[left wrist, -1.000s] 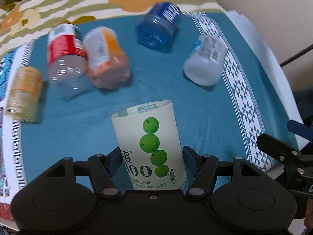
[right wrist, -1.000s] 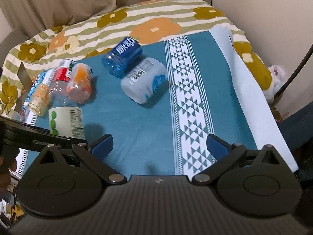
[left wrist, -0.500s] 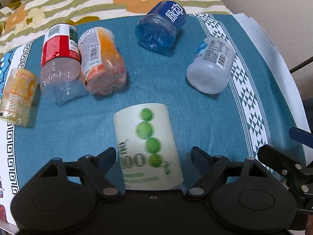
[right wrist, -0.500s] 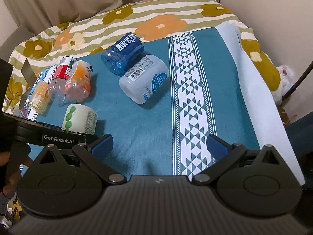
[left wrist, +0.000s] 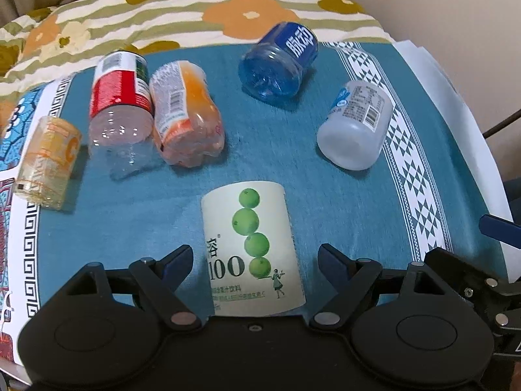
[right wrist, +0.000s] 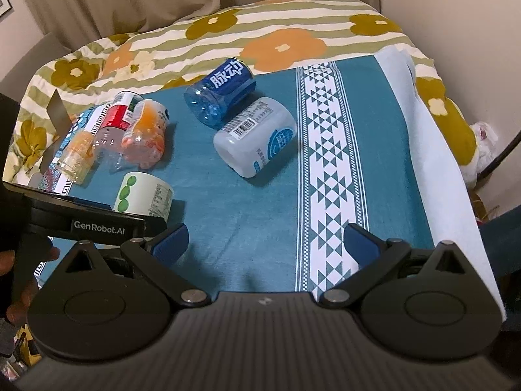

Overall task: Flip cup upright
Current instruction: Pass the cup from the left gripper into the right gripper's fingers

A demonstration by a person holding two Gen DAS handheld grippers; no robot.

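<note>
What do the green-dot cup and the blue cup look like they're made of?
Green-dot cup: probably plastic inside an opaque, matte, cream printed sleeve; the wall itself is hidden. Blue cup: clear blue-tinted glossy plastic, likely a cut bottle; highlights and see-through ribbed wall show it.

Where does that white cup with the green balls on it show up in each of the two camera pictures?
Left wrist view: the white cup with green balls is bottom centre, between the open fingers of the left hand-held gripper.
Right wrist view: lower left.
Shared landmark: the blue bottle, farther back in both.
</note>
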